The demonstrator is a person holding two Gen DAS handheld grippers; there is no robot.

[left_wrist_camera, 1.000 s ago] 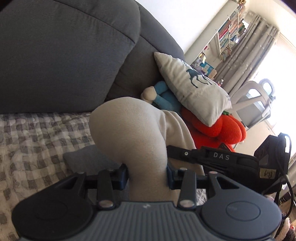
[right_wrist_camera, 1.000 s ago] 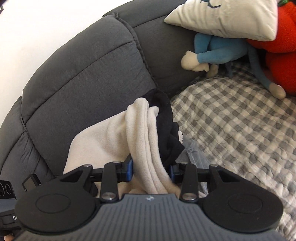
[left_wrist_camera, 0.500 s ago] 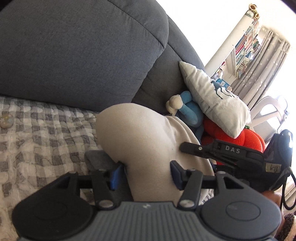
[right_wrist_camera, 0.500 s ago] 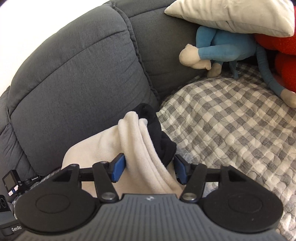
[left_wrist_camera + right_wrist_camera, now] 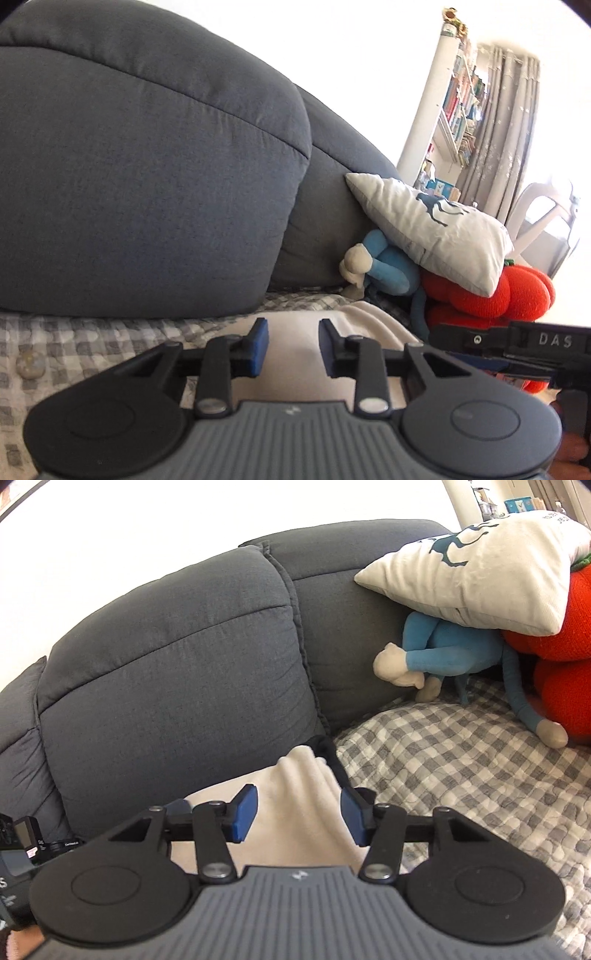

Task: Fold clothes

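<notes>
now your left gripper [image 5: 291,341] closes above the cream garment [image 5: 369,321], gripping nothing; your right gripper [image 5: 297,814] closes loosely around its bunched fold.

"DAS" on black gripper body [image 5: 546,341]

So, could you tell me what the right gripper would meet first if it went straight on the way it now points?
Probably the cream fleece garment bunched between its closing jaws, then the dark grey sofa back cushion; depth is unclear.

Bright daylight, blown-out window glare, fisheye-warped edges
</notes>
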